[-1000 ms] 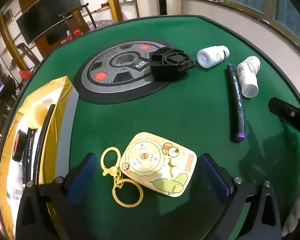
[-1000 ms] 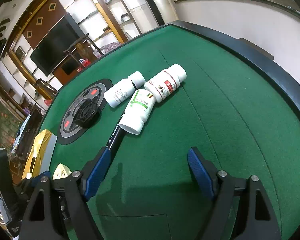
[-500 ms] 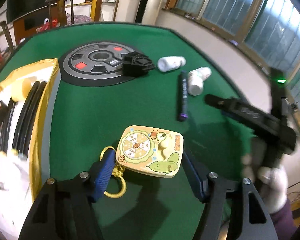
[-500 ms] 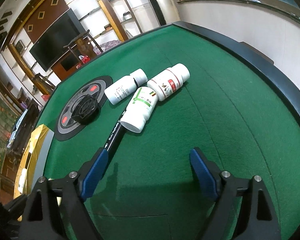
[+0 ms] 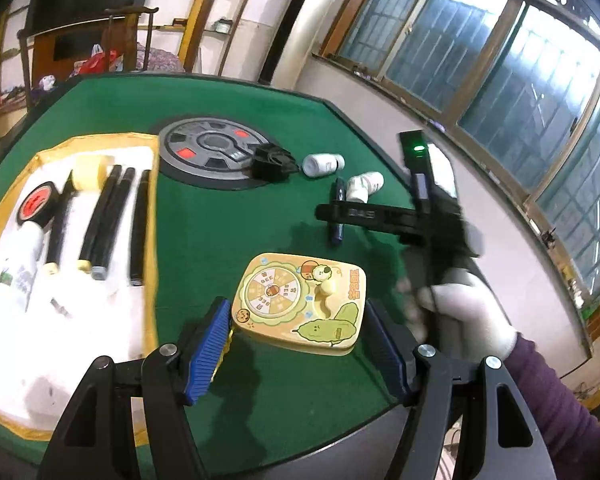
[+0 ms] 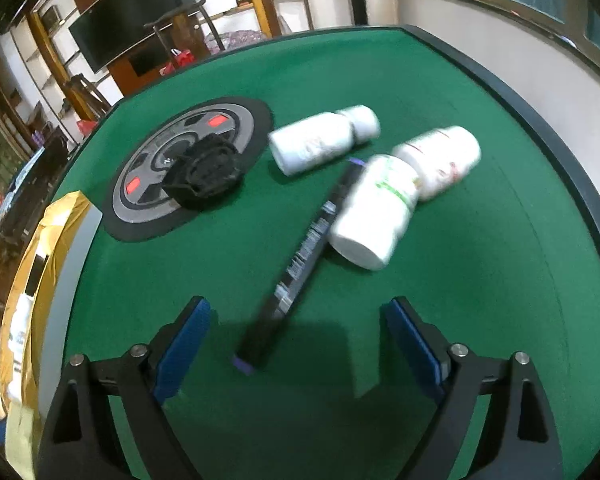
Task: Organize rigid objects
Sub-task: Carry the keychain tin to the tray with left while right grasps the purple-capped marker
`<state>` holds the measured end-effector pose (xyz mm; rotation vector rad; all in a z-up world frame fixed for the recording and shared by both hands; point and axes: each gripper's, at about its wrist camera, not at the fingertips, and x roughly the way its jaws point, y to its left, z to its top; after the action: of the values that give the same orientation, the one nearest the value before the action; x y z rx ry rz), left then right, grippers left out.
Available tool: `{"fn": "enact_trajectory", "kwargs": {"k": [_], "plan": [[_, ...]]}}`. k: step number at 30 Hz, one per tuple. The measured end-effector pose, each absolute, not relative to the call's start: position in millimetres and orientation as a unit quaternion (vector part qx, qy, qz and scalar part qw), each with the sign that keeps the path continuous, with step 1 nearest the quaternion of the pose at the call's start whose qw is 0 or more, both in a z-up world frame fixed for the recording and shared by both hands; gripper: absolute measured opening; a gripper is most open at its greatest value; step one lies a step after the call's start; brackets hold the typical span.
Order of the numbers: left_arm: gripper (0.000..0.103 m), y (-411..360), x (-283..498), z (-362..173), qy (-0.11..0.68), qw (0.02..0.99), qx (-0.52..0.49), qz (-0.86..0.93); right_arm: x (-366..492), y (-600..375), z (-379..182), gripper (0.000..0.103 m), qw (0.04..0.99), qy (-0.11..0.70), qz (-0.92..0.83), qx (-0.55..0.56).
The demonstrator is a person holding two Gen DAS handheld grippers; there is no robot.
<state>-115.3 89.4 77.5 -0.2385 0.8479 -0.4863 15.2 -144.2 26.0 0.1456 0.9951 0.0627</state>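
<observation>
My left gripper (image 5: 300, 348) is shut on a yellow cartoon toy box (image 5: 302, 304) and holds it above the green table (image 5: 220, 232). A yellow-rimmed tray (image 5: 60, 344) at the left holds several black markers (image 5: 100, 220), a red-topped roll and a bottle. My right gripper (image 6: 296, 344) is open and empty, with a black marker with a purple cap (image 6: 296, 272) lying between and ahead of its fingers. Three white pill bottles (image 6: 376, 216) lie beyond the marker. The right gripper also shows in the left wrist view (image 5: 384, 216).
A grey round disc (image 6: 180, 164) with red marks sits mid-table, with a black fan-like part (image 6: 204, 172) on its edge. The table's dark raised rim (image 6: 560, 152) curves at the right. A wall with windows stands close behind it.
My left gripper closed on the toy box and lifted it off the table, its view swinging toward the tray. My right gripper moved forward and left over the marker.
</observation>
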Motion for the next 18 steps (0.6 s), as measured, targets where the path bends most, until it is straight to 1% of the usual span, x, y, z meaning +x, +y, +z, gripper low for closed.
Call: {"fn": "enact_trajectory", "kwargs": {"k": [2,4,5,6,7,9,12,13,18], "plan": [[0.071,99.6,-118.7,82.6,0.397,0.878,-0.125,-0.235,24.1,-135.6,26.1,0.079,0.876,0.478,0.013,0.055],[0.071,109.9,-121.8,88.3,0.386,0.882,-0.134,-0.234,32.2,-129.5,25.4,0.077,0.877,0.478,-0.002,0.047],[0.071,113.6,-122.8,90.0,0.382,0.884,-0.138,-0.232,35.4,-126.4,25.4,0.073,0.878,0.477,-0.011,0.04],[0.071,119.1,-123.9,92.3,0.378,0.886,-0.141,-0.23,37.7,-122.4,25.7,0.06,0.88,0.473,-0.024,0.026],[0.071,125.0,-125.2,94.3,0.373,0.888,-0.143,-0.226,39.7,-118.3,26.9,0.052,0.882,0.469,-0.034,0.013],[0.071,136.7,-125.1,94.7,0.369,0.892,-0.147,-0.216,37.7,-112.6,27.8,0.03,0.887,0.461,-0.027,0.0],[0.071,159.8,-125.0,92.7,0.367,0.897,-0.156,-0.189,32.8,-112.1,28.3,0.016,0.886,0.464,-0.015,0.005],[0.071,169.8,-125.0,91.9,0.366,0.899,-0.16,-0.178,29.6,-114.6,28.9,0.015,0.885,0.466,-0.007,0.016],[0.071,215.4,-121.9,80.9,0.369,0.907,-0.17,-0.109,10.6,-119.6,33.9,0.014,0.882,0.466,0.04,0.068]]}}
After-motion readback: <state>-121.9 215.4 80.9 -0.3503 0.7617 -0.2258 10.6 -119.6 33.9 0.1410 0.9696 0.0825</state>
